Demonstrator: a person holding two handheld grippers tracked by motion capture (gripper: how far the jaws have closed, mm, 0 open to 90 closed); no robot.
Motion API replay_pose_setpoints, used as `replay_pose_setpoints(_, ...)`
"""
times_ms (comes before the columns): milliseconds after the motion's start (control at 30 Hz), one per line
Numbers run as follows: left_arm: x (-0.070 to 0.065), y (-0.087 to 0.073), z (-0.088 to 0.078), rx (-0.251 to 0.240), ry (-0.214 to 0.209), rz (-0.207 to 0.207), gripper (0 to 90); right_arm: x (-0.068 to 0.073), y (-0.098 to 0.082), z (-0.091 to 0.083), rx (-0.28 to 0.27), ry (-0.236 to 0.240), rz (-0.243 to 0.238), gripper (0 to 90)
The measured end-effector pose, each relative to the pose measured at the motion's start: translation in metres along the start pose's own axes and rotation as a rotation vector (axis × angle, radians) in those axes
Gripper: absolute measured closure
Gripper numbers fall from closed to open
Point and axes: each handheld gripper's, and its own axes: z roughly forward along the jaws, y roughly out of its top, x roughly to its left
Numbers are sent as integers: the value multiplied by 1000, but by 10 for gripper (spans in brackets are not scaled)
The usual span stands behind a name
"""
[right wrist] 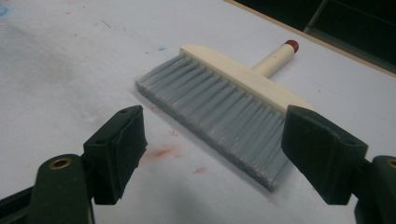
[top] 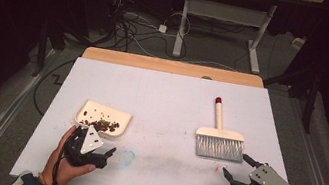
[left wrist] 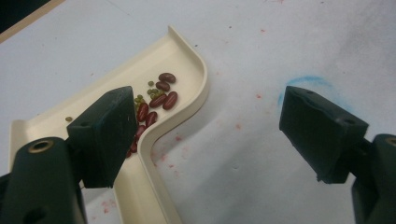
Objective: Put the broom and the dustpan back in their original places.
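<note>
A cream dustpan (top: 116, 114) lies at the front left of the white table, with red and green beans (top: 104, 124) piled against its near edge. My left gripper (top: 95, 141) hovers open just in front of it. In the left gripper view one jaw hangs over the dustpan (left wrist: 187, 53) and its beans (left wrist: 159, 95), while the other is over bare table. A hand brush (top: 219, 141) with grey bristles and a red-tipped cream handle lies at the front right. My right gripper (top: 236, 166) is open just short of the bristles (right wrist: 219, 105), holding nothing.
A smudged blue mark (top: 127, 157) sits on the table (top: 166, 98) between the grippers, with faint red stains (right wrist: 161, 152) near the brush. A wooden strip (top: 172, 66) edges the far side. Cables and desk legs stand on the floor beyond.
</note>
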Motion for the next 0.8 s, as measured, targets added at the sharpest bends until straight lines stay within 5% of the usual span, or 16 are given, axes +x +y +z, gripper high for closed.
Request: replay_pose_setpoints(800, 0, -1, 2, 8, 0, 8, 187, 3, 4, -2, -17, -4, -34, 221)
